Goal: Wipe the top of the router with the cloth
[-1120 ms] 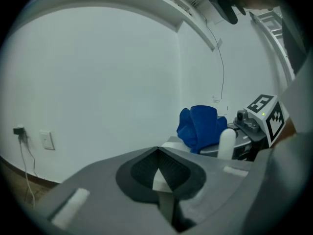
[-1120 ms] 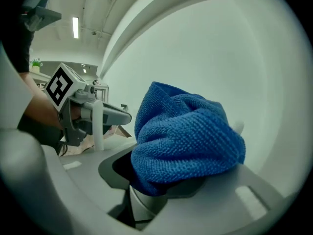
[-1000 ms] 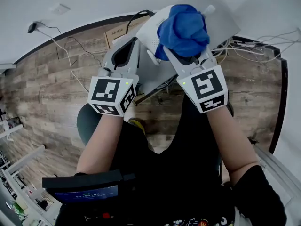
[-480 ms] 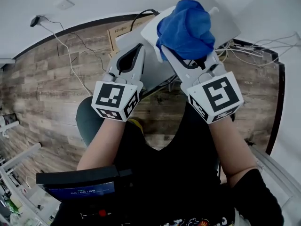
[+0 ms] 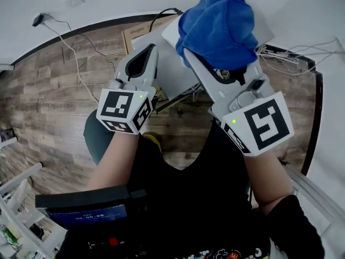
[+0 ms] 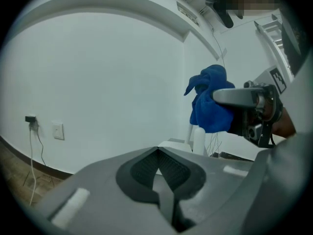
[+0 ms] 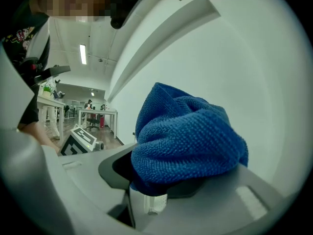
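Note:
My right gripper (image 5: 215, 50) is shut on a bunched blue cloth (image 5: 218, 23) and holds it up above the white router (image 5: 168, 32), close to the head camera. In the right gripper view the cloth (image 7: 188, 141) fills the jaws and a white part, probably of the router (image 7: 151, 202), shows below it. My left gripper (image 5: 152, 48) is to the left over the grey tabletop (image 5: 175, 74), shut with nothing in it. From the left gripper view I see its tips (image 6: 157, 151) meeting, the cloth (image 6: 210, 104) in the air, and a router antenna (image 6: 198, 138).
A cardboard box (image 5: 135, 36) lies behind the table on the wood floor. Loose white cables (image 5: 291, 53) trail at the right. A wall plug with a cord (image 5: 38, 19) is at the far left. A small screen (image 5: 81, 212) hangs at the person's chest.
The right gripper has lifted the cloth up and to the right, closer to the head camera. The left gripper has shifted slightly left and stays shut.

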`<state>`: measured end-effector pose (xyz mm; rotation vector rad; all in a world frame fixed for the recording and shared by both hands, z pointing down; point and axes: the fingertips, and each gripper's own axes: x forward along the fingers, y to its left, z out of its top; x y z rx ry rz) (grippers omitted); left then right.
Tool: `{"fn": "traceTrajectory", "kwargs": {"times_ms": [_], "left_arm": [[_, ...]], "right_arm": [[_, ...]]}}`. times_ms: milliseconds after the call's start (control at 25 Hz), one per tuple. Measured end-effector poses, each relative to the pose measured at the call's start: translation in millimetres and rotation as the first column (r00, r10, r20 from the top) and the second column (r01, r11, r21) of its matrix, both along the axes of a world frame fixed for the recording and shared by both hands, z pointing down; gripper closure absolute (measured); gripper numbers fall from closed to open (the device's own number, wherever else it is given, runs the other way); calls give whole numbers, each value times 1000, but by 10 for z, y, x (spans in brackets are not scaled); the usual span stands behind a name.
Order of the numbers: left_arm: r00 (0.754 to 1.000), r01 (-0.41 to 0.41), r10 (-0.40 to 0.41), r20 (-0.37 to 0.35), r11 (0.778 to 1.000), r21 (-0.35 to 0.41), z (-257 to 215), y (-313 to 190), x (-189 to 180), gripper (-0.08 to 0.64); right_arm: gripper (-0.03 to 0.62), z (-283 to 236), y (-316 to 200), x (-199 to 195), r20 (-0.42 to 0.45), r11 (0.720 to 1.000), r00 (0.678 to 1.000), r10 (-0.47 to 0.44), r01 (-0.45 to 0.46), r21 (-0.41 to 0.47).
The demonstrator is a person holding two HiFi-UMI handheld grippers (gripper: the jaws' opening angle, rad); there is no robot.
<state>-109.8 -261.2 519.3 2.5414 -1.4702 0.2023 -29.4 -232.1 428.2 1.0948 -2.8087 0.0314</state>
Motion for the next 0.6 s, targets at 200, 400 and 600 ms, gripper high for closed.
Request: {"fn": "traceTrajectory", "kwargs": {"times_ms": [200, 400, 600], "left_arm": [[999, 31, -31, -18, 1000, 3, -44, 31, -141, 558], [1000, 29, -29, -12, 1000, 1, 24, 37, -139, 558], [1000, 8, -8, -5, 1000, -7, 116, 49, -77, 558]], "right_arm": [[420, -84, 253, -168, -52, 998, 997, -50, 52, 43], [420, 523, 282, -9, -125, 998, 992, 13, -20, -52], [420, 1123, 231, 44, -159, 990, 986, 59, -78, -121]]}}
